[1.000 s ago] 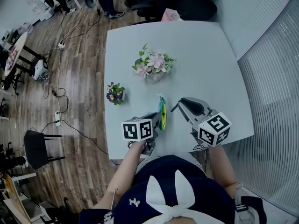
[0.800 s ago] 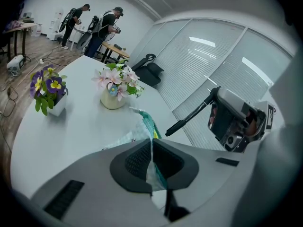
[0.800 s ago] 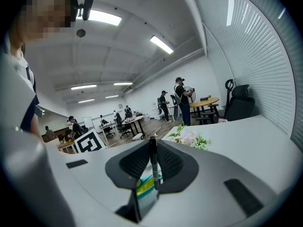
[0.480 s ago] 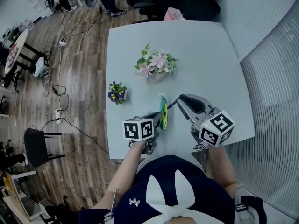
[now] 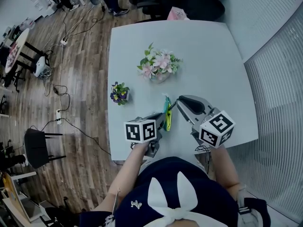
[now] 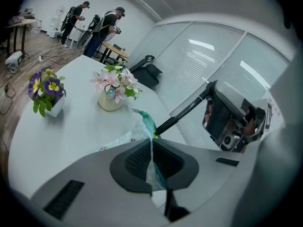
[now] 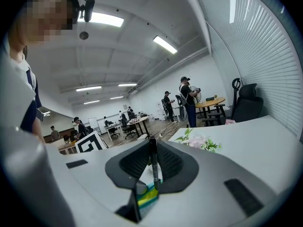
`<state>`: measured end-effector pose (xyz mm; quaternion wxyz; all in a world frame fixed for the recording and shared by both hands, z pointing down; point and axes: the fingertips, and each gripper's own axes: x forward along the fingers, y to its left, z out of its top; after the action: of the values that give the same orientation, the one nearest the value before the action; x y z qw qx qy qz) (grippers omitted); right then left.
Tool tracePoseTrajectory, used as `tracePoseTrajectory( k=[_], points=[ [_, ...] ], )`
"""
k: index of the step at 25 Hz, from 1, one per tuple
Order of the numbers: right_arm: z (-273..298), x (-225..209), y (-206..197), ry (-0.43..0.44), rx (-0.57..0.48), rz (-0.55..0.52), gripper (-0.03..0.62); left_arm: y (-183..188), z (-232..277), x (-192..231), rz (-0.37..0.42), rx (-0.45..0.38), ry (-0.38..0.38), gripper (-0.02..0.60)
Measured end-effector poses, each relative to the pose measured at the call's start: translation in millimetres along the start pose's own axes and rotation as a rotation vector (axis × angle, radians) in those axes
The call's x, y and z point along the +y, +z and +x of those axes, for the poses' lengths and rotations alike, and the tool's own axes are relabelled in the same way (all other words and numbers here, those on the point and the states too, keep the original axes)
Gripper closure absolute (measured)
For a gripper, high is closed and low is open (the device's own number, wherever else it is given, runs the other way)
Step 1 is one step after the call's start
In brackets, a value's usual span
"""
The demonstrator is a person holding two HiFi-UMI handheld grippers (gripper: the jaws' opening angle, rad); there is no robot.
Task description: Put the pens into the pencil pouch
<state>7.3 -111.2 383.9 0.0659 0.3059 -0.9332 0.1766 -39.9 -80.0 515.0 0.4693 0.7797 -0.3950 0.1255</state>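
Note:
A teal and yellow-green pencil pouch (image 5: pixel 165 115) hangs lifted over the near part of the white table (image 5: pixel 199 51). My left gripper (image 5: pixel 159 120) is shut on its edge, and the thin fabric (image 6: pixel 141 126) sticks up from between the jaws (image 6: pixel 151 150). My right gripper (image 5: pixel 180 101) is shut on a black pen (image 5: pixel 173 107), which stands upright between its pads (image 7: pixel 153 161). In the left gripper view the pen (image 6: pixel 185 111) slants down from the right gripper (image 6: pixel 232 119), its tip at the pouch's upper edge. The pouch (image 7: pixel 146 196) shows just below the right jaws.
A vase of pink flowers (image 5: pixel 158 66) stands mid-table, and a small pot of purple flowers (image 5: pixel 117 94) sits near the table's left edge. Beyond that edge is wooden floor with cables and chairs (image 5: pixel 40 148). People stand far off (image 6: pixel 106 25). A blind-covered window wall (image 5: pixel 279 93) runs on the right.
My right gripper has carried the pen a little left and up, closing the gap to the pouch. The left gripper and pouch have stayed put.

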Motion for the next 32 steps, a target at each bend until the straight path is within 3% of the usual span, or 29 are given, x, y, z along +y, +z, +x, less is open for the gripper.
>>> tracePoseTrajectory(
  k=[12,32],
  points=[
    [9,1,-23,-0.011,0.073,-0.070,0.540,-3,2,-6,0.005,0.006,-0.007,0.551],
    [20,-11,-77,-0.033,0.203,-0.081,0.539,-7,7,-12,0.018,0.002,-0.011,0.551]
  ],
)
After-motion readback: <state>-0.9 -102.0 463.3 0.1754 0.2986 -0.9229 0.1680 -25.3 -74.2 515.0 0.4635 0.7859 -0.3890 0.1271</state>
